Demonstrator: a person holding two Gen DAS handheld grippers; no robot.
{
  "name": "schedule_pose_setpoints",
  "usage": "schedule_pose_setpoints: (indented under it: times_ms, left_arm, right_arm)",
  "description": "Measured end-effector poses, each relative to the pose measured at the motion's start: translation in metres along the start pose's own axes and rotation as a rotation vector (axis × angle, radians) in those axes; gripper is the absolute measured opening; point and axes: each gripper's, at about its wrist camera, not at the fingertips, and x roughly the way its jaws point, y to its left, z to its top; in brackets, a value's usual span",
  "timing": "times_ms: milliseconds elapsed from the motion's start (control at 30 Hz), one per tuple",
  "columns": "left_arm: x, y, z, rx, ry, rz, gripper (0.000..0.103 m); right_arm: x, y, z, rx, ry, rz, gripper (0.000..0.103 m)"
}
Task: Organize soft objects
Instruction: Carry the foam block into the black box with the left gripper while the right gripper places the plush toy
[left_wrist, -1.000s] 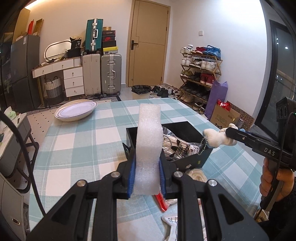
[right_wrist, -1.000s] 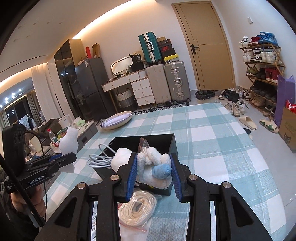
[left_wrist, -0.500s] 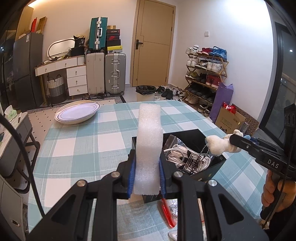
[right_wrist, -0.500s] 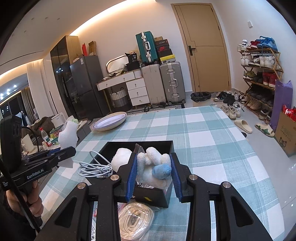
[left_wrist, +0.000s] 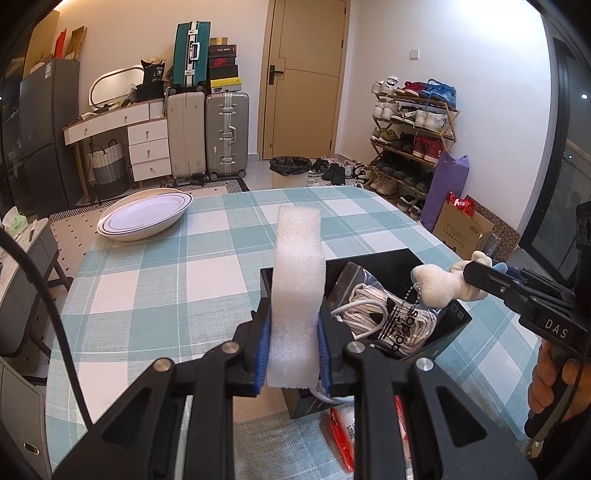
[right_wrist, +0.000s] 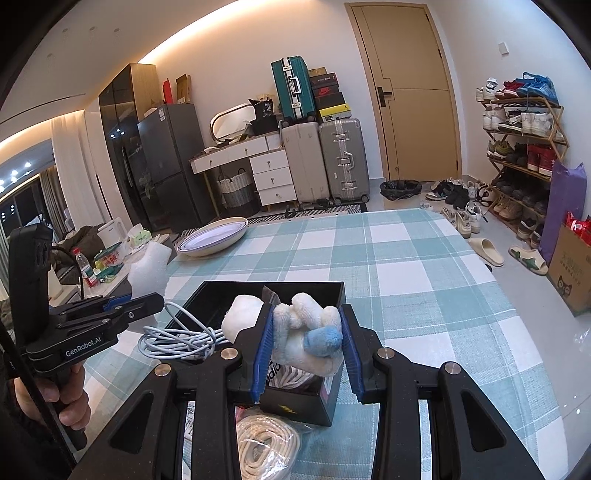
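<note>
While the left gripper (left_wrist: 293, 349) pinches an upright white foam block (left_wrist: 298, 291), the right gripper (right_wrist: 306, 349) clamps a white plush toy with a blue tuft (right_wrist: 308, 341) above the open black box (right_wrist: 221, 295) on the checked tablecloth (right_wrist: 399, 280).

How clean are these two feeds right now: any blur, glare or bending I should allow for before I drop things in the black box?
Left wrist view: sharp, evenly lit; the white foam block and black box read clearly; fisheye bows the door and darkens the corners. Right wrist view: equally sharp; the ceiling light strip blows out at the top, the floor at right shows glare, and the white-and-blue plush toy is crisp.
</note>
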Motion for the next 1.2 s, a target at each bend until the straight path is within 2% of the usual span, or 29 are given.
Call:
schedule_pose_setpoints:
  times_ms: [333,667,1200]
  left_arm:
    - [0.015,-0.013,0.003,0.032,0.031,-0.024,0.020]
    - [0.028,-0.023,0.004,0.064,0.053,-0.025,0.020]
    - [0.046,-0.032,0.001,0.097,0.095,-0.018,0.020]
  right_arm:
    - [0.014,0.000,0.002,-0.007,0.019,0.007,0.035]
    - [0.029,0.001,0.003,-0.001,0.038,-0.026,0.035]
    - [0.047,0.012,0.008,-0.021,0.057,-0.016,0.035]
